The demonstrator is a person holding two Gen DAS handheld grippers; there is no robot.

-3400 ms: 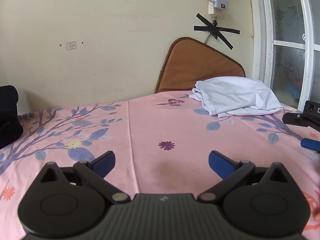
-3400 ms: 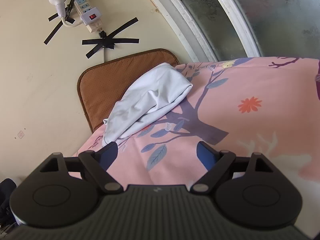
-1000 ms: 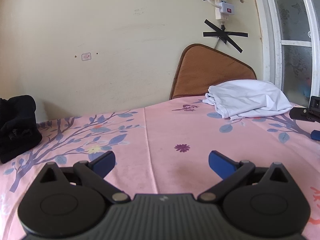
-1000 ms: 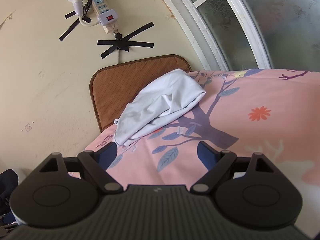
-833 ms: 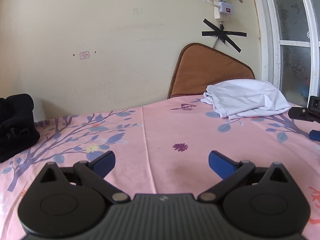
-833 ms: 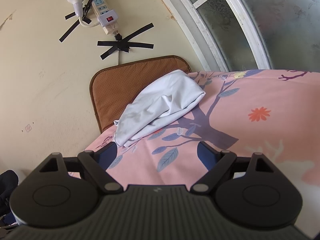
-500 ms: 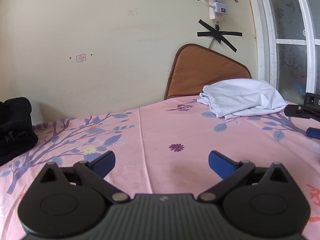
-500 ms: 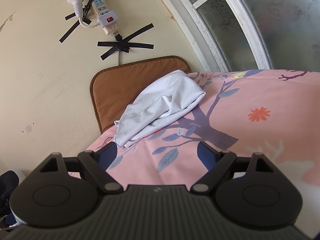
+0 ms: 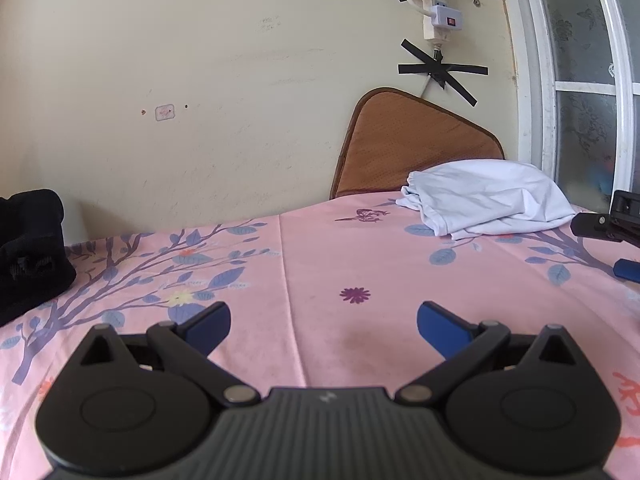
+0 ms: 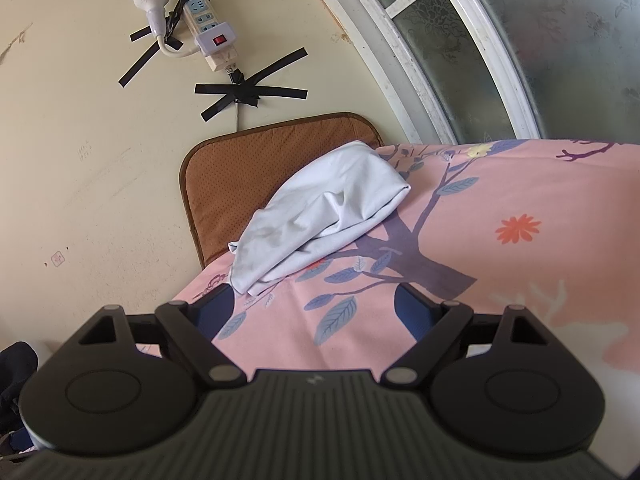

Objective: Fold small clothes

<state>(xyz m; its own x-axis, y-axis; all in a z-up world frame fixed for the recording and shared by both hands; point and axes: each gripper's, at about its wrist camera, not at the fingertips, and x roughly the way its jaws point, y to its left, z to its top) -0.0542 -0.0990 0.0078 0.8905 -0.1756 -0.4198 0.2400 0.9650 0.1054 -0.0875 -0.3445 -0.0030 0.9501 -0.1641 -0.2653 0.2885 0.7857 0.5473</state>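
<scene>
A folded white garment (image 9: 486, 202) lies at the far right of the pink flowered bed sheet (image 9: 360, 264), against a brown cushion. It also shows in the right wrist view (image 10: 320, 212), ahead of my right gripper. A black garment (image 9: 28, 248) sits at the left edge of the bed. My left gripper (image 9: 323, 324) is open and empty, low over the middle of the sheet. My right gripper (image 10: 316, 306) is open and empty, short of the white garment; its tip shows in the left wrist view (image 9: 612, 240) at the right edge.
A brown cushion (image 9: 416, 140) leans on the cream wall behind the white garment. A power strip (image 10: 208, 36) with a bulb is taped to the wall above. A white-framed window (image 10: 500, 48) stands to the right of the bed.
The left gripper's view has swung slightly left and right over the sheet; the black garment slid toward the left edge. The right gripper has barely moved. Both stay open.
</scene>
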